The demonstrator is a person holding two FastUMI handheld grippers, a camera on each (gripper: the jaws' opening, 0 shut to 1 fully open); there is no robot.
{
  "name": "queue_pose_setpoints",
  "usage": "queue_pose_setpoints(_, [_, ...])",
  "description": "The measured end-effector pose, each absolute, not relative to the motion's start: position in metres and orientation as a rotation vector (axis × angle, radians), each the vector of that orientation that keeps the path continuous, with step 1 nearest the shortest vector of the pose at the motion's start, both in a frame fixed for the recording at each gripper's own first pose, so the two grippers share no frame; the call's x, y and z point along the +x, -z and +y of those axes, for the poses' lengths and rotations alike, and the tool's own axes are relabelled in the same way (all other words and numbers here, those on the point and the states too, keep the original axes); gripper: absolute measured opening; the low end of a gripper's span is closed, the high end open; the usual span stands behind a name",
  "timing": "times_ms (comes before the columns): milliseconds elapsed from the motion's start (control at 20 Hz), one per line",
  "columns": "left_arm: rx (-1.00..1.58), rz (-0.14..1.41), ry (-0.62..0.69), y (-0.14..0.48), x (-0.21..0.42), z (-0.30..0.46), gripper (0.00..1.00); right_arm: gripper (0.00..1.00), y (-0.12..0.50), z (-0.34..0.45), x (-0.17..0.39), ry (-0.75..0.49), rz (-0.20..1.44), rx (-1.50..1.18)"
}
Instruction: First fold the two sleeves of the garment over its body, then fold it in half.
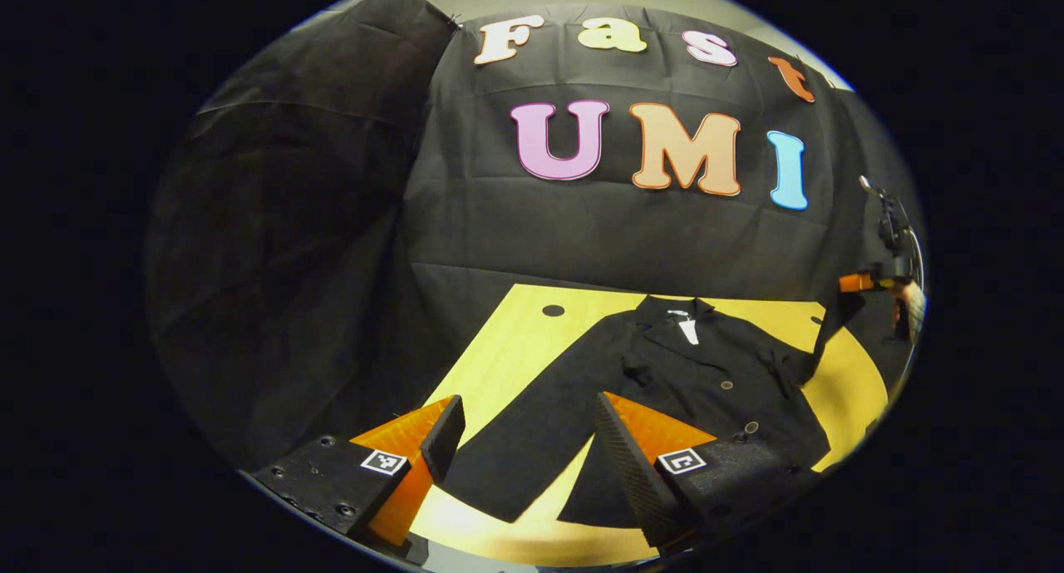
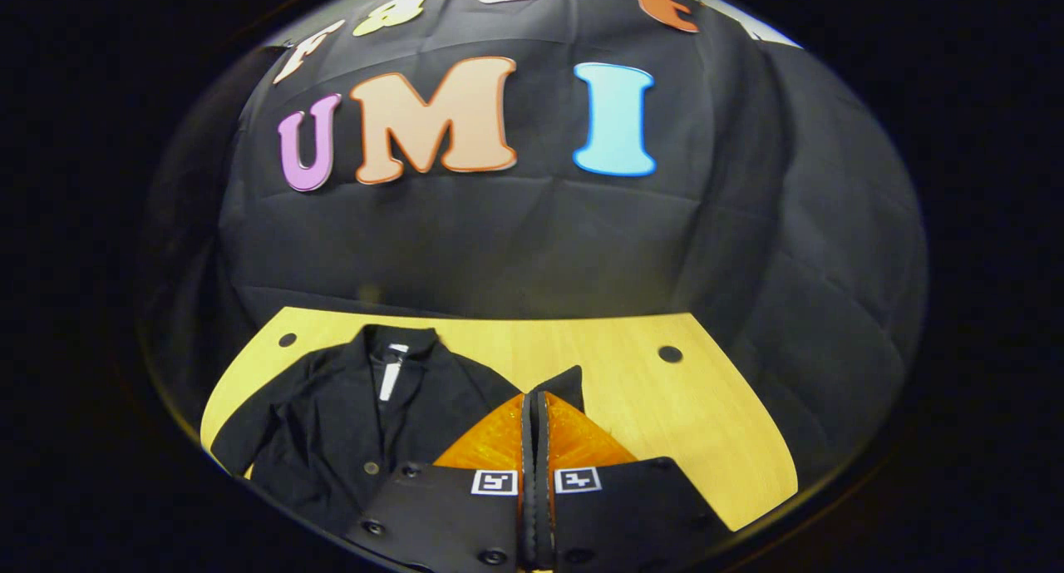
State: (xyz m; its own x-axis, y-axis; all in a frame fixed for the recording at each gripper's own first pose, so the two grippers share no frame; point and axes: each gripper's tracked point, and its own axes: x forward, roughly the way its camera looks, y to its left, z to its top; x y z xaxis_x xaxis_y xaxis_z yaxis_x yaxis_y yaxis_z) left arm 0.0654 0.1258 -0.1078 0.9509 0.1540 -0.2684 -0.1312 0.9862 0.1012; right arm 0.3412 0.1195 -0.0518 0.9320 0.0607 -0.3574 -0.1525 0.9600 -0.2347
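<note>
A black buttoned jacket (image 1: 715, 382) lies face up on the yellow table (image 1: 515, 332), collar toward the wall. Its left sleeve (image 1: 532, 440) stretches flat toward the near edge. My left gripper (image 1: 528, 407) hovers open above that sleeve, one finger on each side of it. At the far right of the left gripper view, the right gripper (image 1: 849, 285) holds the other sleeve (image 1: 819, 340) lifted off the table. In the right gripper view, my right gripper (image 2: 534, 398) is shut on that sleeve's cuff (image 2: 565, 383), which pokes out past the tips; the jacket (image 2: 349, 423) lies to the left.
The table (image 2: 648, 407) has small round holes (image 2: 670, 353) near its back corners. Black cloth walls close in behind and on both sides. Bare wood lies to the right of the jacket in the right gripper view.
</note>
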Motion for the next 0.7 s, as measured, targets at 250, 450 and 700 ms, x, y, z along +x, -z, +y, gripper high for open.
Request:
queue_pose_setpoints(250, [0.058,0.354,-0.153,0.129,0.070,0.154,0.94,0.01,0.037,0.215,0.366,-0.201,0.304,-0.350])
queue_pose_setpoints(450, [0.034,0.388,-0.163,0.140,0.072,0.170,0.94,0.02,0.047,0.298,0.379,-0.298,0.301,-0.376])
queue_pose_setpoints(700, [0.025,0.436,-0.147,0.158,0.078,0.176,0.95,0.02,0.083,0.395,0.385,-0.423,0.316,-0.427])
